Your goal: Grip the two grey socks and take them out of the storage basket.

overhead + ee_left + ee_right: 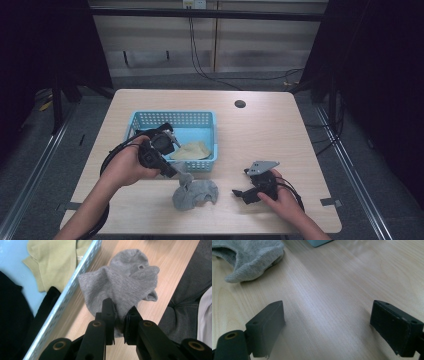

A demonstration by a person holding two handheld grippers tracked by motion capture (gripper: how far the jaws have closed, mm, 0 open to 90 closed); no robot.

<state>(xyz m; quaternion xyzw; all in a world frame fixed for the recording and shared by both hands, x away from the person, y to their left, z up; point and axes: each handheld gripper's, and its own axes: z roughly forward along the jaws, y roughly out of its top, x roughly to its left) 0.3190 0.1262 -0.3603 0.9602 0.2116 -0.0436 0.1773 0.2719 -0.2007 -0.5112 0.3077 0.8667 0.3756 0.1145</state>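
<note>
A grey sock [194,194] lies crumpled on the wooden table just in front of the blue basket [145,119]. My left gripper [181,175] is shut on one end of the grey sock [122,282], pinching its fabric between the jaws beside the basket's near wall [67,305]. A yellow-green garment [191,150] lies in the basket, also seen as an olive cloth [57,260]. My right gripper [239,193] rests low over the table to the right of the sock, open and holding nothing. The sock's edge [249,257] lies ahead of its left jaw.
A dark item [15,315] lies in the basket next to the olive cloth. A round cable hole [240,104] sits near the table's far edge. Bare wood spreads to the right of the basket and around my right gripper. Grey floor surrounds the table.
</note>
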